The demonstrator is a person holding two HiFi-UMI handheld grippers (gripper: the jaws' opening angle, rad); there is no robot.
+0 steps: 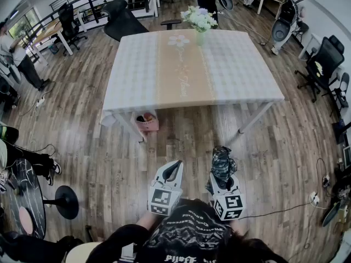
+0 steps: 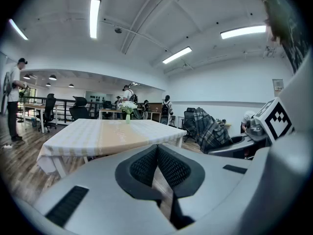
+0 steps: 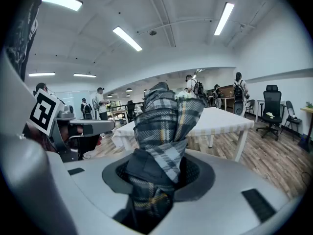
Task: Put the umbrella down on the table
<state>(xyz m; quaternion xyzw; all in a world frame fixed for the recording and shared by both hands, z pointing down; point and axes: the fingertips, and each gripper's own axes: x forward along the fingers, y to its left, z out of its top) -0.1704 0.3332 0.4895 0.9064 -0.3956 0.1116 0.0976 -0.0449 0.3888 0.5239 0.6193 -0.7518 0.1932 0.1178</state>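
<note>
A folded grey plaid umbrella (image 1: 222, 163) sticks forward out of my right gripper (image 1: 222, 175), whose jaws are shut on it. In the right gripper view the umbrella (image 3: 164, 121) fills the space between the pads and hides the fingertips. My left gripper (image 1: 176, 166) hangs beside it, shut and holding nothing; its pads (image 2: 146, 168) meet at the tip. Both grippers hover over the wooden floor, short of the near edge of the table (image 1: 230, 64), which has a pale checked cloth. From the left gripper view the umbrella (image 2: 208, 129) shows at the right.
A vase of white flowers (image 1: 200, 21) stands at the table's far edge. A pink basket (image 1: 147, 122) sits under the near left corner. Office chairs (image 1: 323, 62), desks and several people ring the room. A black round stand base (image 1: 67, 201) is at my left.
</note>
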